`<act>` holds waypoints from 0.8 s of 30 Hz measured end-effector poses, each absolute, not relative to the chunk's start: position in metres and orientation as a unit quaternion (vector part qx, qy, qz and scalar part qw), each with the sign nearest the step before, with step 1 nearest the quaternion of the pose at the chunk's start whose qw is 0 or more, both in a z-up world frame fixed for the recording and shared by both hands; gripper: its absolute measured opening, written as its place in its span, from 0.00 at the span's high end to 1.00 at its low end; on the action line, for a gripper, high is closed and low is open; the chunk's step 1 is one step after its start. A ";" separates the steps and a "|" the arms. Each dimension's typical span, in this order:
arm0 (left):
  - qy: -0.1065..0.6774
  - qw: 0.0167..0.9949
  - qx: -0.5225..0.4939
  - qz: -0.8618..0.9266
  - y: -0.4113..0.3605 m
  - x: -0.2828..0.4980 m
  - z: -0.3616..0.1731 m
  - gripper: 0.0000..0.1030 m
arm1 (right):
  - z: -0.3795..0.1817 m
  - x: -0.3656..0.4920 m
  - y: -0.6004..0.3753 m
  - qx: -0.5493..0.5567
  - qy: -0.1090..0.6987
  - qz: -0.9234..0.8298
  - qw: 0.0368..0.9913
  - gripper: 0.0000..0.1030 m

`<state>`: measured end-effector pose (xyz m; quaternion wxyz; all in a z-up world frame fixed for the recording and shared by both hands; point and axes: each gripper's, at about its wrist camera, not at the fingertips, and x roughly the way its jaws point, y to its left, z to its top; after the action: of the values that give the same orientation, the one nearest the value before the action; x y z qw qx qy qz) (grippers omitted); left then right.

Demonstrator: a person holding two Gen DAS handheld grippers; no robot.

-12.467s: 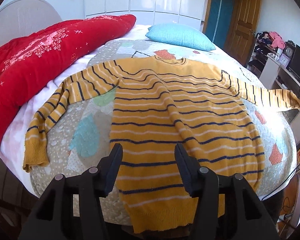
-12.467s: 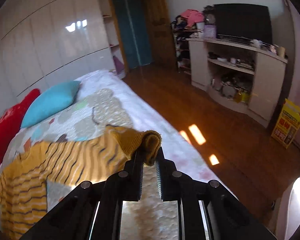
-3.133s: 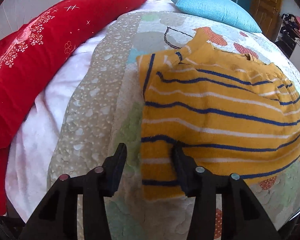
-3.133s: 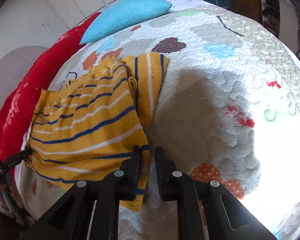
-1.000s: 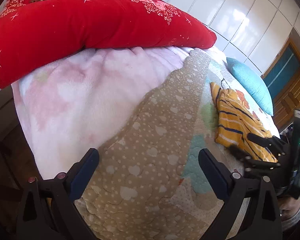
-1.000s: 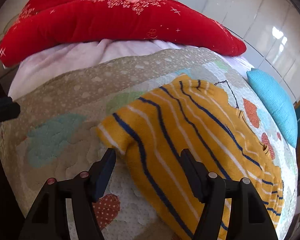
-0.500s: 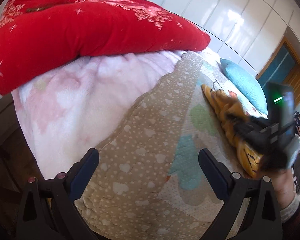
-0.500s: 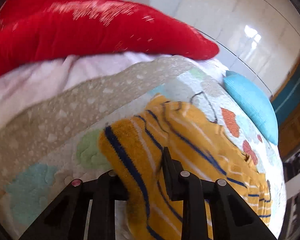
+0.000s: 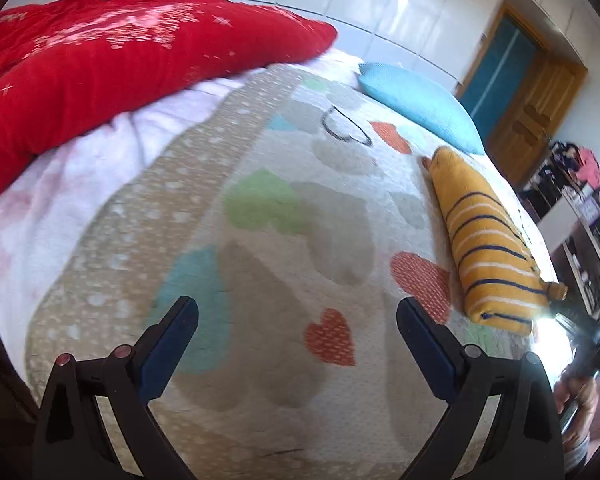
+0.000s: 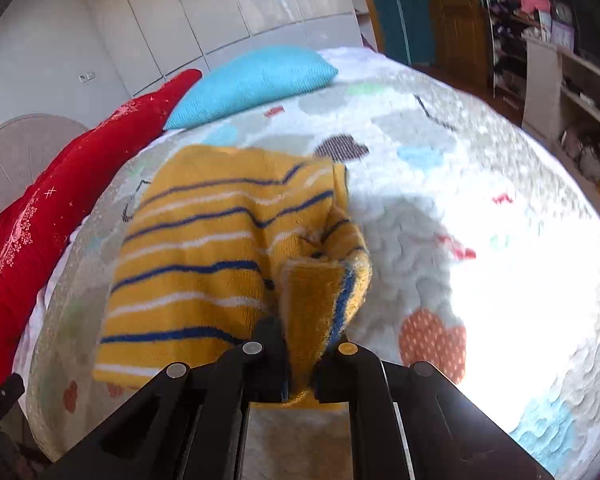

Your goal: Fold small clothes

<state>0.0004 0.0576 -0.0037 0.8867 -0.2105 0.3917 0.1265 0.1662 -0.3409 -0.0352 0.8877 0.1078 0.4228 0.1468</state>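
Observation:
The yellow sweater with blue and white stripes lies folded into a compact bundle on the patterned quilt, right of the middle of the left wrist view. My right gripper is shut on the near edge of the sweater, with bunched knit between its jaws. In the left wrist view that gripper shows at the sweater's near right corner. My left gripper is wide open and empty above bare quilt, well left of the sweater.
A long red bolster lies along the bed's left side over a pink-white blanket. A blue pillow sits at the head. A shelf unit and wooden door stand to the right of the bed.
My right gripper has closed on the sweater and carried it over toward the right; the sweater now lies folded narrower. My left gripper stays open and has swung to face the quilt's middle.

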 end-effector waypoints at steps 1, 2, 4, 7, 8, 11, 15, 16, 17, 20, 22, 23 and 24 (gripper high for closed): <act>0.397 0.887 -0.205 0.120 0.050 0.005 -0.003 0.04 | -0.044 0.165 -0.348 0.123 0.427 0.156 0.882 0.87; 0.400 0.887 -0.199 0.117 0.045 0.008 -0.002 0.04 | -0.047 0.162 -0.353 0.135 0.425 0.162 0.880 0.82; 0.405 0.888 -0.187 0.113 0.035 0.012 0.000 0.04 | -0.044 0.157 -0.363 0.150 0.410 0.172 0.883 0.72; 0.412 0.889 -0.170 0.106 0.022 0.021 0.002 0.04 | -0.031 0.150 -0.378 0.160 0.380 0.167 0.895 0.59; 0.414 0.889 -0.167 0.103 0.018 0.025 0.003 0.04 | -0.026 0.149 -0.385 0.164 0.371 0.165 0.899 0.58; 0.419 0.889 -0.160 0.092 0.006 0.034 0.005 0.04 | -0.015 0.146 -0.403 0.172 0.350 0.157 0.907 0.58; 0.424 0.890 -0.152 0.071 -0.016 0.044 0.007 0.04 | -0.001 0.149 -0.405 0.162 0.332 0.166 0.914 0.58; 0.425 0.891 -0.145 0.065 -0.024 0.047 0.008 0.04 | 0.002 0.149 -0.402 0.160 0.328 0.173 0.915 0.58; 0.426 0.892 -0.139 0.062 -0.029 0.048 0.008 0.04 | 0.005 0.149 -0.398 0.158 0.324 0.182 0.915 0.58; 0.430 0.894 -0.113 0.059 -0.045 0.052 0.009 0.04 | 0.011 0.154 -0.376 0.141 0.316 0.207 0.915 0.58; 0.433 0.894 -0.100 0.060 -0.052 0.056 0.009 0.04 | 0.013 0.166 -0.357 0.124 0.314 0.221 0.915 0.58; 0.434 0.894 -0.095 0.059 -0.055 0.060 0.011 0.04 | 0.013 0.175 -0.346 0.114 0.316 0.228 0.914 0.58; 0.432 0.895 -0.092 0.057 -0.056 0.065 0.013 0.04 | 0.013 0.186 -0.335 0.105 0.320 0.235 0.912 0.58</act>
<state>0.0646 -0.0563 0.0127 0.8955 -0.0919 0.4317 0.0573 0.1862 -0.3354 0.0132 0.9117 0.1052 0.3198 0.2354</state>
